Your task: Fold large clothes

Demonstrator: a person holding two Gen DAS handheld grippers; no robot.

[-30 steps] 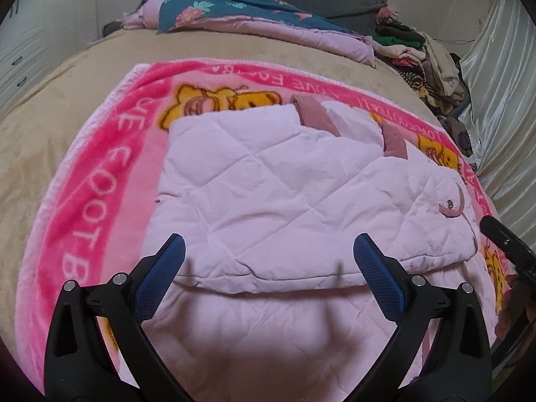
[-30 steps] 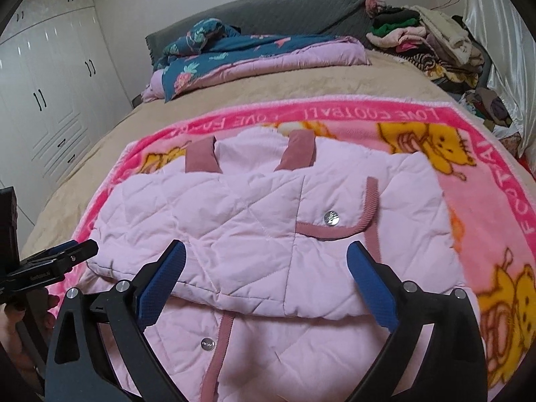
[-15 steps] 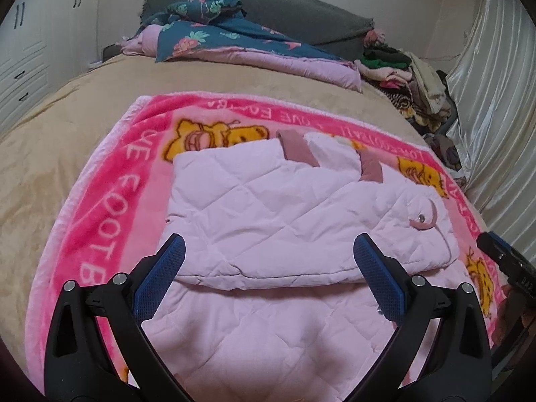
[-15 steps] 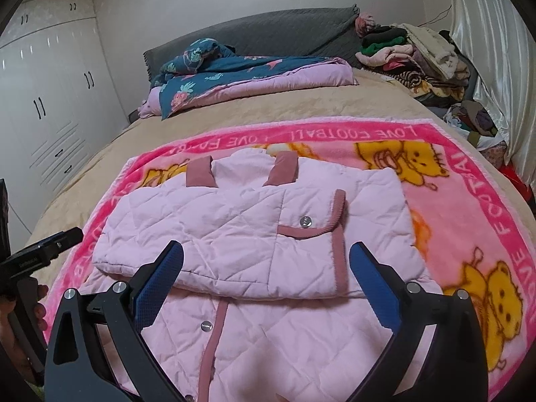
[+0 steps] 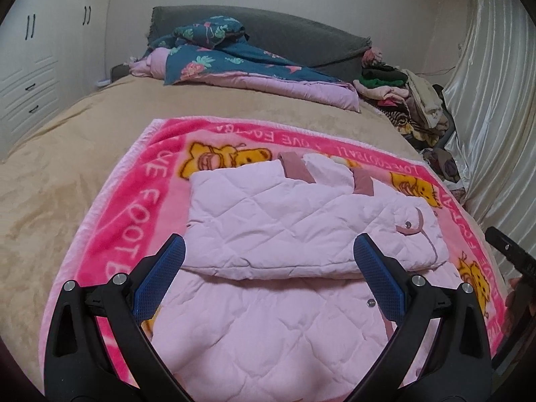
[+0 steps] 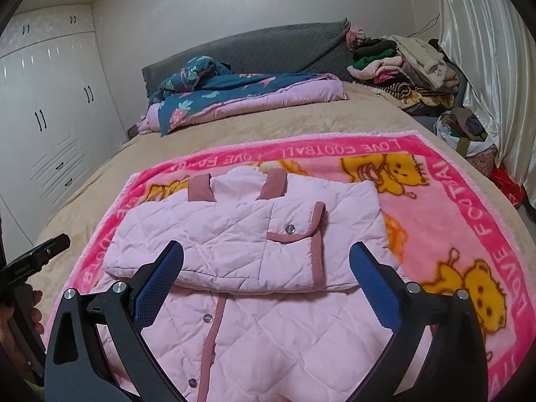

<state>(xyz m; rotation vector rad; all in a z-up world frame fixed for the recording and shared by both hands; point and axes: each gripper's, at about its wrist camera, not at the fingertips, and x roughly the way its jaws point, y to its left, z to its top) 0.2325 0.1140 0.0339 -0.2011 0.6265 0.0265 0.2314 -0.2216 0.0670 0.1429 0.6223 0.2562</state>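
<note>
A pale pink quilted jacket (image 6: 254,268) lies on a pink cartoon blanket (image 6: 462,221) spread over a bed (image 6: 234,134) with a tan cover. The jacket's far part is folded over towards the near part, so a doubled layer sits across the middle with a rounded fold edge facing the cameras. On that folded layer a pocket (image 6: 294,231) trimmed in darker pink shows a metal snap, and two dark pink cuffs (image 6: 200,187) stick out at the far edge. The lower part lies flat and near, with a dark pink placket and snaps running down it.

The left gripper (image 5: 268,278) hangs above the near part of the jacket, its blue-padded fingers (image 5: 159,278) wide apart and holding nothing. The right gripper (image 6: 266,281) is likewise above the jacket, fingers (image 6: 375,284) spread wide and empty, apart from the cloth. Each gripper shows at the edge of the other's view, with part of a hand (image 6: 20,328) on the left one.

At the head of the bed lie a teal floral quilt (image 6: 234,93) and a grey headboard (image 6: 268,50). A heap of clothes (image 6: 402,67) sits at the far right corner, beside a pale curtain (image 6: 485,50). White wardrobes (image 6: 43,117) line the left wall
</note>
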